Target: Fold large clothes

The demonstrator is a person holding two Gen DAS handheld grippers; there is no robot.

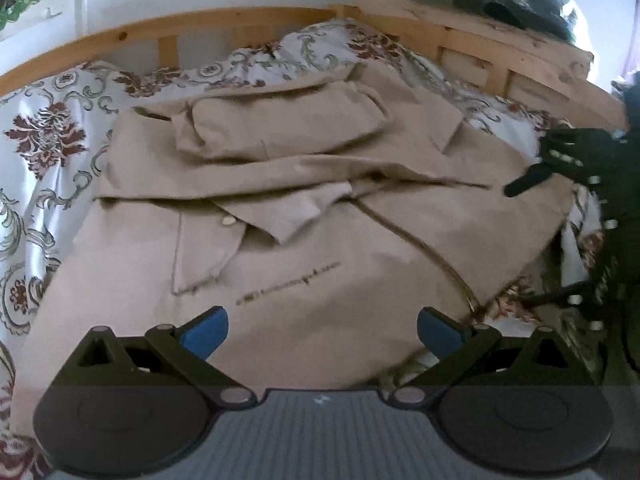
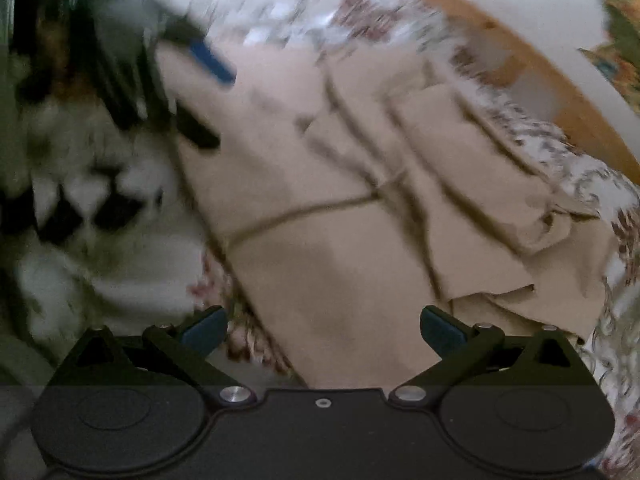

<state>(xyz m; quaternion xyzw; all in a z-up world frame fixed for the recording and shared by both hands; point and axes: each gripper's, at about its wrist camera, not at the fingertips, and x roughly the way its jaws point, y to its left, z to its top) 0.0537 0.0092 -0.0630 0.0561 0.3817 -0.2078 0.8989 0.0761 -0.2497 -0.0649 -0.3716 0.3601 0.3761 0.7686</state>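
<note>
Coat: the beige coat [image 1: 304, 216] lies partly folded on the bed, over the flowered cover [image 1: 44, 132].
Your left gripper [image 1: 322, 334]: jaws wide apart, holding nothing, above the coat's near edge.
Your right gripper [image 2: 323, 330]: jaws wide apart too, empty, over the coat; this view is blurred.
Around: wooden bed frame [image 1: 472, 36] behind.

Beige coat [image 1: 280, 200] covering the bedspread [image 1: 44, 132], wooden bed rail [image 1: 500, 48] hemming far side
</note>
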